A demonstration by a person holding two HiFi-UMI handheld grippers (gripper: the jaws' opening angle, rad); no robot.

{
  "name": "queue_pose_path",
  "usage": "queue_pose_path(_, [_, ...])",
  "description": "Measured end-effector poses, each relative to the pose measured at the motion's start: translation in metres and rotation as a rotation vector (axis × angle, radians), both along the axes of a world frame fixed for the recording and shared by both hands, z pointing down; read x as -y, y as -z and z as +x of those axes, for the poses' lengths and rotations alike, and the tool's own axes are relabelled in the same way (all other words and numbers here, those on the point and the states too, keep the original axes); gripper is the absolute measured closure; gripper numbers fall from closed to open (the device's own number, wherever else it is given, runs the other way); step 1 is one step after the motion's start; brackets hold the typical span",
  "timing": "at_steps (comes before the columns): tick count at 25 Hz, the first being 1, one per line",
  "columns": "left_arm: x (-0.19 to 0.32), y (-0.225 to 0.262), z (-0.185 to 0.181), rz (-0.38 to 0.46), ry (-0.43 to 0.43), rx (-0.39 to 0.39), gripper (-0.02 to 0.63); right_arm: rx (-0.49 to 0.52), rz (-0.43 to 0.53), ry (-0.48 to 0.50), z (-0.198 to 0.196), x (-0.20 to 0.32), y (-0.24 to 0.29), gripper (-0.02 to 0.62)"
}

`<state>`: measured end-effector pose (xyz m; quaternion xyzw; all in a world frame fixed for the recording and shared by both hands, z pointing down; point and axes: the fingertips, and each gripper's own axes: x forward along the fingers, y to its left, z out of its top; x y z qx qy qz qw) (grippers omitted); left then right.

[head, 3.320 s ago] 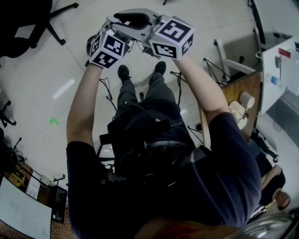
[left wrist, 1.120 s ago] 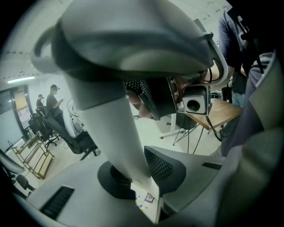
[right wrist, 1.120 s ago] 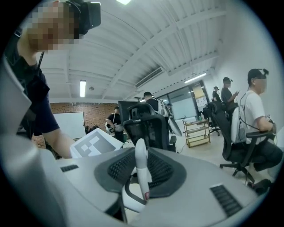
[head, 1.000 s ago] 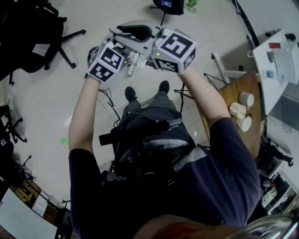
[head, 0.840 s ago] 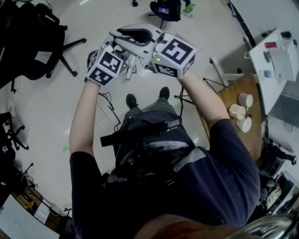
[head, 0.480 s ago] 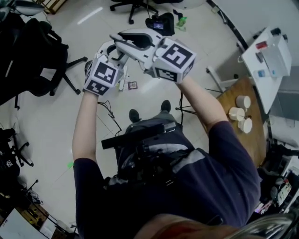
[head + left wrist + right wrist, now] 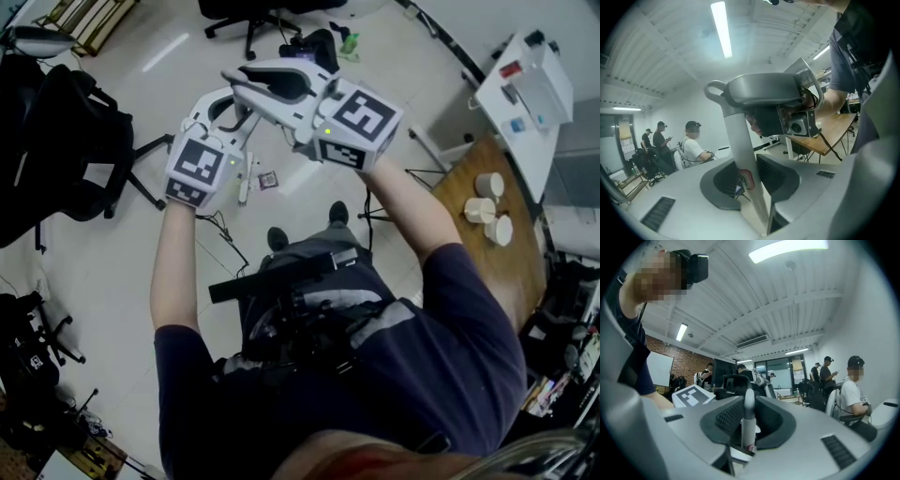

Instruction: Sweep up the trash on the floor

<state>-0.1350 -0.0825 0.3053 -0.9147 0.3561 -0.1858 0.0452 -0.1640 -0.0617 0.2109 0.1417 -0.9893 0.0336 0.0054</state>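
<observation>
A pale, glossy floor (image 7: 103, 253) fills the head view, and on it stands the person (image 7: 375, 375) in a dark short-sleeved top, both forearms raised in front of the chest. A black office chair (image 7: 66, 141) stands to the person's left. A wooden table (image 7: 502, 272) stands to the right, with three white cylinders (image 7: 480, 210) at its far end. The two grippers are held close together, above the floor ahead of the person's shoes (image 7: 277, 238). The right gripper (image 7: 749, 420) has its jaws partly closed on a slim white handle (image 7: 737, 136). The handle stands upright between the pads with its rounded top just above them. The left gripper view shows that same gripper clasping the handle near its top, beside a small loop (image 7: 714, 89). The left gripper (image 7: 752, 178) sits lower on the handle, and its jaws have just been opening. They stand wide, the handle slants up between them nearer the right-hand pad, and the pads do not look pressed on it. A red-outlined label (image 7: 746, 179) on the handle sits level with these pads. What is at the handle's lower end cannot be made out. In the head view a small square scrap of litter (image 7: 267, 178) lies on the floor. Seen from above, it is just beside the handle's lower part, between the grippers and the shoes.
</observation>
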Motion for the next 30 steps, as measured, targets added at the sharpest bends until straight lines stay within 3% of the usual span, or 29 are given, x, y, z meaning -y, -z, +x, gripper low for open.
queue_pose_path(4, [0.005,0.002,0.026,0.017,-0.087,-0.029,0.499,0.008,-0.010,-0.097,0.025,0.008,-0.001,0.503])
queue_pose_path(14, [0.017,-0.008,0.146,0.000,-0.280,-0.043,0.499,-0.020,-0.027,-0.303,0.139,0.027,-0.011,0.503])
queue_pose_path(30, [0.045,-0.032,0.316,-0.012,-0.298,0.065,0.503,0.008,-0.001,-0.446,0.310,0.054,-0.025,0.503])
